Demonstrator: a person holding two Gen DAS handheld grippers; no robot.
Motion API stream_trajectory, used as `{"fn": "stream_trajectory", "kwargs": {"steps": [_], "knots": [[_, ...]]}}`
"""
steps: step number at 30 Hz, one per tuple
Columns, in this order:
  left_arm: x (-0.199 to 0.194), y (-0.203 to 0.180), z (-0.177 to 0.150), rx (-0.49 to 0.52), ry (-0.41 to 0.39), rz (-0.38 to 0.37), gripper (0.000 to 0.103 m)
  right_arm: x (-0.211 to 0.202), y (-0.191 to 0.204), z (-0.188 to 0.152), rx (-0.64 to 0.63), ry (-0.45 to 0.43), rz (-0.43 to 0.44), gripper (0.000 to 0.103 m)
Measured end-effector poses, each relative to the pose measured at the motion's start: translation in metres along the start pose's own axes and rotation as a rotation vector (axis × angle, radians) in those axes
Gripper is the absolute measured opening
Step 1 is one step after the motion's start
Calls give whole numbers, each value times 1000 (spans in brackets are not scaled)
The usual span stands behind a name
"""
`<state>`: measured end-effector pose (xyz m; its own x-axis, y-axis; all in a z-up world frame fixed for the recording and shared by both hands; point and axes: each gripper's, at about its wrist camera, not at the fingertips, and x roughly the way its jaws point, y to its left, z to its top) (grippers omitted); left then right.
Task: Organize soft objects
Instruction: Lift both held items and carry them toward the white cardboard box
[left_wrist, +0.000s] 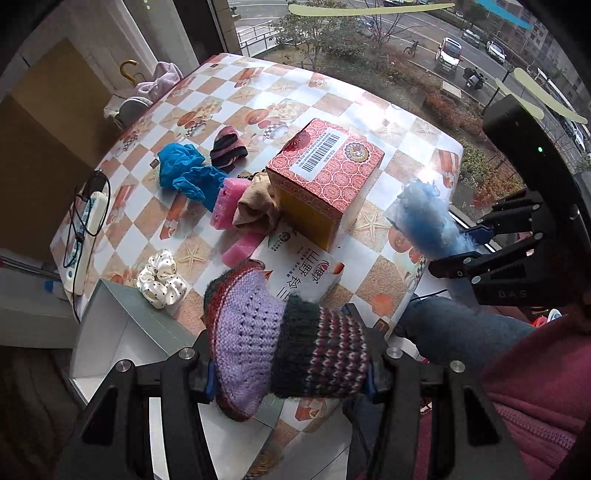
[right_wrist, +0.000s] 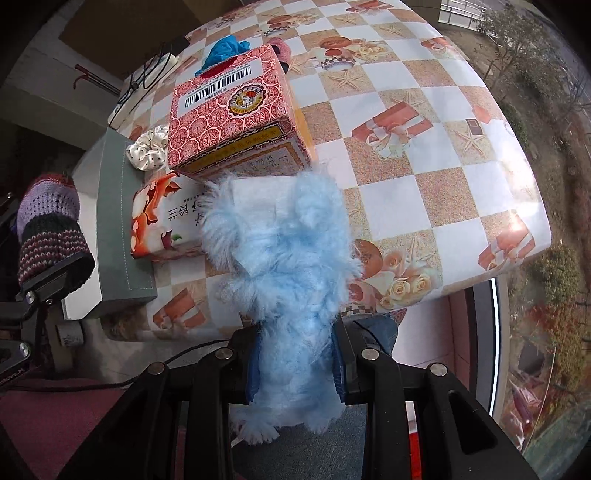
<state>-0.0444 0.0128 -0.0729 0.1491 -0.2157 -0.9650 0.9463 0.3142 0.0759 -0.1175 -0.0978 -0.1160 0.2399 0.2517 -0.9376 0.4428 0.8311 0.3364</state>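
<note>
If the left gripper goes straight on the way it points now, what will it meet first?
Probably the flat printed box, just beyond the knitted piece that the left gripper holds; the depth is unclear in this fisheye view.

From the red patterned cardboard box (left_wrist: 325, 173) at the middle of the checkered oilcloth table (left_wrist: 402, 122), bare cloth lies open from twelve to four o'clock. Blue crumpled cloths (left_wrist: 184, 170), pink foam blocks (left_wrist: 227, 203) and a white dotted satin scrunchie (left_wrist: 162, 277) crowd seven to ten; a grey open box (left_wrist: 122, 325) blocks seven.

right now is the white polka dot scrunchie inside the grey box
No, the white polka dot scrunchie lies on the tablecloth just beside the grey box.
</note>
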Motion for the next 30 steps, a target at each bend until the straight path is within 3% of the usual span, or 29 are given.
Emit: {"fn": "stream_trajectory", "kwargs": {"steps": [11, 20, 30], "knots": [[2, 67, -48, -315, 20, 63, 59, 1, 90, 16, -367, 10, -55, 32], [4, 121, -110, -645, 41, 86, 60, 0, 134, 40, -497, 36, -59, 32], [9, 146, -166, -868, 100, 132, 60, 8, 216, 66, -565, 79, 13, 32]]}}
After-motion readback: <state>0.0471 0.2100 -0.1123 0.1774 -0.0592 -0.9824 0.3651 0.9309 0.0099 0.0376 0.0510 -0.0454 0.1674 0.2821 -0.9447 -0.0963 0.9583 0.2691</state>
